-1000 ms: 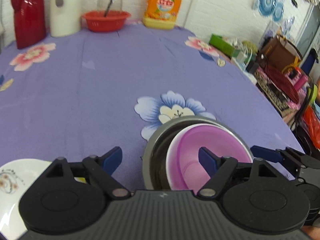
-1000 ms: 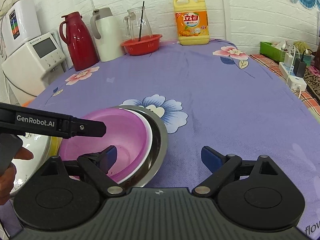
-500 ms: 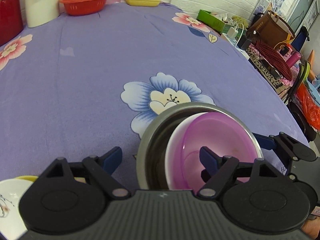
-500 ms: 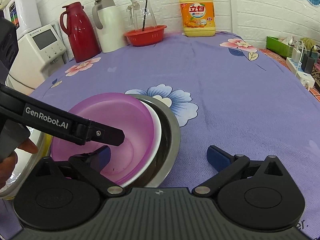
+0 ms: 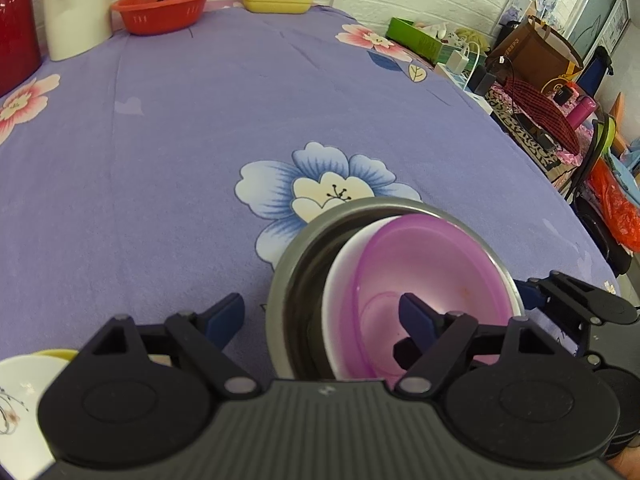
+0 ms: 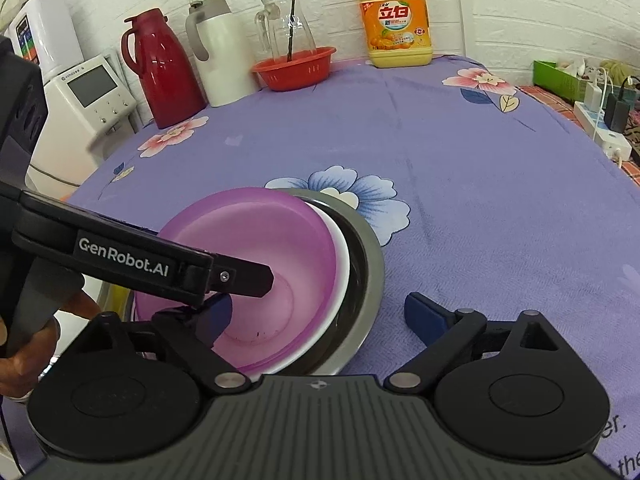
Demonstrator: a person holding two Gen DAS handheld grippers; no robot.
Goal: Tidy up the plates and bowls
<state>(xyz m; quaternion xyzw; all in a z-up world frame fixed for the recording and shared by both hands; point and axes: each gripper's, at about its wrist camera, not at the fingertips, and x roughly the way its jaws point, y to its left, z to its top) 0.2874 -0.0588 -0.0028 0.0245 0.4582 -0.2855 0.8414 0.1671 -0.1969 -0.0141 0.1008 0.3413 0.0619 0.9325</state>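
Where the blue printed flower (image 5: 320, 190) marks the purple tablecloth (image 5: 160, 160), a purple bowl (image 5: 424, 280) sits tilted inside a white bowl (image 5: 340, 272), and both are nested in a steel bowl (image 5: 296, 264) that stands on the cloth, its rim overlapping the flower's lower petals. In the left wrist view this stack lies at about 5 o'clock from the flower.

The left gripper (image 5: 322, 316) has its jaws wide apart and straddles the near-left wall of the stack: one blue pad hangs inside the purple bowl, the other outside the steel rim at 9 o'clock, over bare cloth. Neither pad is seen pressing on anything. The right gripper (image 6: 320, 316) is likewise spread wide, its left pad dipped into the purple bowl and its right pad over the cloth at 3 o'clock of the stack; it grips nothing.

At 8 o'clock in the left wrist view a white plate (image 5: 20, 400) with a faint print lies partly out of frame.

Toward 12 o'clock, along the brick wall, stand a red basket (image 6: 294, 68), a glass pitcher (image 6: 286, 28), a white jug (image 6: 220, 52), a red thermos (image 6: 164, 72) and a yellow detergent bottle (image 6: 396, 20).
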